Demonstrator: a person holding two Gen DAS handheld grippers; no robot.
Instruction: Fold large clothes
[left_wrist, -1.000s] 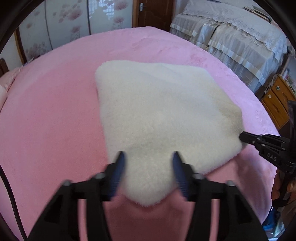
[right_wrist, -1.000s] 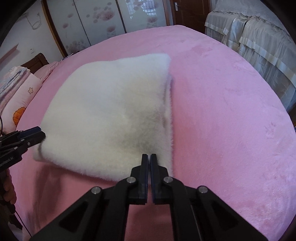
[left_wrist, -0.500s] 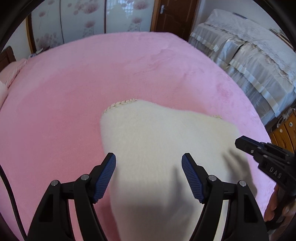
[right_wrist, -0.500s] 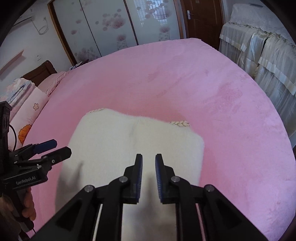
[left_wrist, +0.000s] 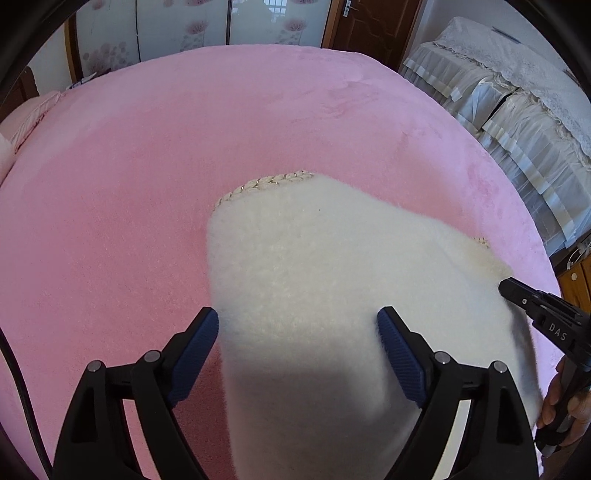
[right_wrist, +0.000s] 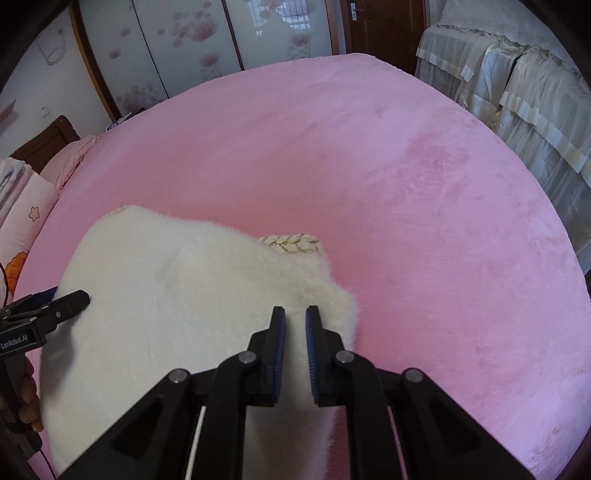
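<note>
1. A folded, fluffy cream-white garment (left_wrist: 332, 280) lies on the near part of a round bed covered in pink plush fabric (left_wrist: 147, 155), close to its near edge.
2. A braided cream trim with gold flecks (right_wrist: 291, 243) peeks out along the far edge of the garment; a second stretch of it shows at the far left corner in the right wrist view.
3. The left tool (left_wrist: 297, 328) hangs above the near part of the garment with its blue ribbed pads (left_wrist: 397, 347) spread wide. Its jaws have just been opening, and nothing is pinched between them; the fleece only lies below the gap.
4. The right tool (right_wrist: 295, 328) sits over the garment's right near corner. Its jaws have just been closing to a narrow slot, and a gap still shows between the pads with no cloth caught in it.
5. Each wrist view shows the other tool at the frame edge, with the fingers of the person's hand (left_wrist: 565, 398) on its handle.
6. Beyond the bed stand floral sliding panels (right_wrist: 177, 48), a dark wooden door (right_wrist: 384, 26) and furniture draped in pale ruffled covers (right_wrist: 517, 92).
</note>
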